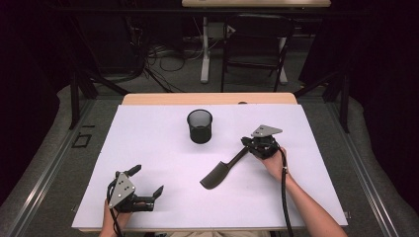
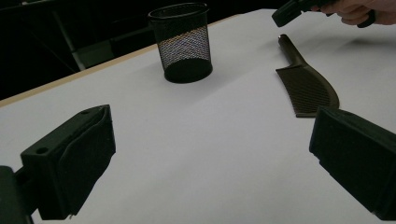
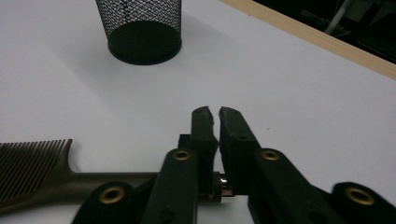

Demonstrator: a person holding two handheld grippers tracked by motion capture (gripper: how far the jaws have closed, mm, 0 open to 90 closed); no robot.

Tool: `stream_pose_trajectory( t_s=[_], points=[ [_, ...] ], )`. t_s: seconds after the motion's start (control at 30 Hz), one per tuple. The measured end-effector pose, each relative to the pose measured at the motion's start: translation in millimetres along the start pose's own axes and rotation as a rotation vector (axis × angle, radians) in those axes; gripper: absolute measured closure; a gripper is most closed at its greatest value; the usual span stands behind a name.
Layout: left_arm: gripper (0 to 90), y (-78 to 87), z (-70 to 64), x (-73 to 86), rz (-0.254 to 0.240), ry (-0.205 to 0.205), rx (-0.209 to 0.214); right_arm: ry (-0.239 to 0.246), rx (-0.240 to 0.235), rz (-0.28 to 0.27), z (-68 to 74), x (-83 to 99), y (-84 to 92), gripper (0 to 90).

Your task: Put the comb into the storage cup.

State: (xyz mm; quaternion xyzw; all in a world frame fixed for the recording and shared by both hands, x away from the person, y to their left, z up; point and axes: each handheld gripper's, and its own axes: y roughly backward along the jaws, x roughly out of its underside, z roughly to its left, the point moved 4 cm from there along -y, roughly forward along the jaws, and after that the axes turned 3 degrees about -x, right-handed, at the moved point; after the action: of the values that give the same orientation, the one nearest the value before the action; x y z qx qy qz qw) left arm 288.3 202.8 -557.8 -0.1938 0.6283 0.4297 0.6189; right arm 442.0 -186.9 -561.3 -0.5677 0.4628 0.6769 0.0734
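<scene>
Table (image 1: 148,148) comes first: a white surface with a wooden far edge, bearing a black mesh cup (image 1: 199,126) upright near the far middle. Nearer the person, to the right of centre, lies a dark comb (image 1: 221,171), teeth end toward the person and slim handle angled up to the right.

Right gripper (image 3: 215,114) sits at that handle's tip, jaws drawn together and clamped across the end of the handle, which passes between them low near their base rather than at the tips. Left gripper (image 1: 146,180) rests near the front left edge, jaws spread wide with nothing between them, well apart from the comb.

The step in hand looks like picking the comb up, probably for the cup. Since the hold is at the very end of a long, flat thing, the toothed head will likely sag or swing; a slow lift, keeping the handle level until the head clears the table, should prevent twisting. If it pivots, set it down and regrip farther along.
</scene>
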Motion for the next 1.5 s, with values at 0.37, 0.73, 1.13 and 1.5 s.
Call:
stream_pose_trajectory(
  t_s=[0.37, 0.73, 1.13, 1.5],
  points=[
    [0.8, -0.1, -0.2, 0.2, 0.003, -0.007, -0.002, 0.025, 0.042, 0.082, -1.5, 5.0, -14.4, 90.0],
    [1.1, -0.3, -0.5, 0.5, 0.009, -0.011, -0.001, 0.017, 0.054, 0.134, -7.6, 10.7, -18.5, 90.0],
    [1.3, -0.3, 0.3, 0.4, 0.01, -0.012, -0.003, 0.003, 0.048, 0.195, -7.5, 14.9, -16.3, 90.0],
    [1.5, -2.2, 0.1, -0.4, 0.008, -0.015, 0.002, -0.019, 0.033, 0.241, -4.4, 19.1, -10.1, 90.0]
  ],
)
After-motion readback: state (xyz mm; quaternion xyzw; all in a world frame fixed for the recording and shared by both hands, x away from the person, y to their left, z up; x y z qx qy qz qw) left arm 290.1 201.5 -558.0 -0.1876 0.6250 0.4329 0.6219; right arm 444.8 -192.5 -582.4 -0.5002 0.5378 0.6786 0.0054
